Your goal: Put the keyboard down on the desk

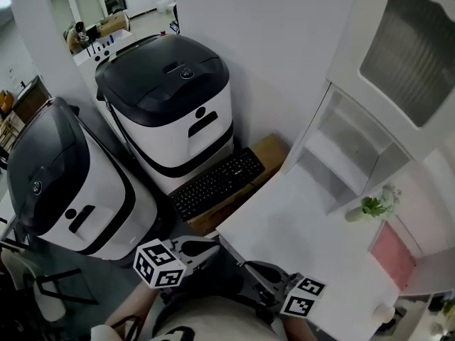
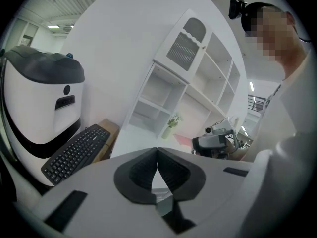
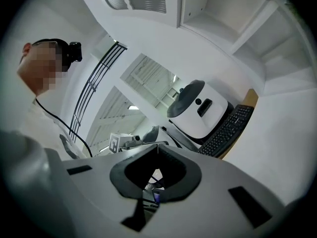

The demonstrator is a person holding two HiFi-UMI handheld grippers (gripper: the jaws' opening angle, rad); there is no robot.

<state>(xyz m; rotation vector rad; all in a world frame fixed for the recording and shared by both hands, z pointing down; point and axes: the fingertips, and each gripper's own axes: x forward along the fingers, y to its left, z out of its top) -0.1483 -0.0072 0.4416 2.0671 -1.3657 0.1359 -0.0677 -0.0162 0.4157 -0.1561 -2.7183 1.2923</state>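
Note:
A black keyboard [image 1: 217, 183] lies slanted on a brown cardboard box [image 1: 269, 150], between a white-and-black machine and the white desk [image 1: 298, 240]. It also shows in the left gripper view as the keyboard [image 2: 77, 152] at lower left, and in the right gripper view as the keyboard [image 3: 228, 130] at right. My left gripper [image 1: 213, 246] is held low, close to my body, shut and empty. My right gripper [image 1: 247, 267] is beside it, over the desk's near corner, also shut on nothing. Both stay well short of the keyboard. Their jaws meet edge to edge in the left gripper [image 2: 157, 150] and right gripper [image 3: 157, 145] views.
Two large white-and-black machines [image 1: 170, 105] [image 1: 64, 183] stand left of the box. A white shelf unit [image 1: 355, 155] rises at the back of the desk. A small potted plant [image 1: 371, 206] and a pink sheet [image 1: 394, 251] lie on the desk's right part. A chair [image 1: 43, 290] stands at lower left.

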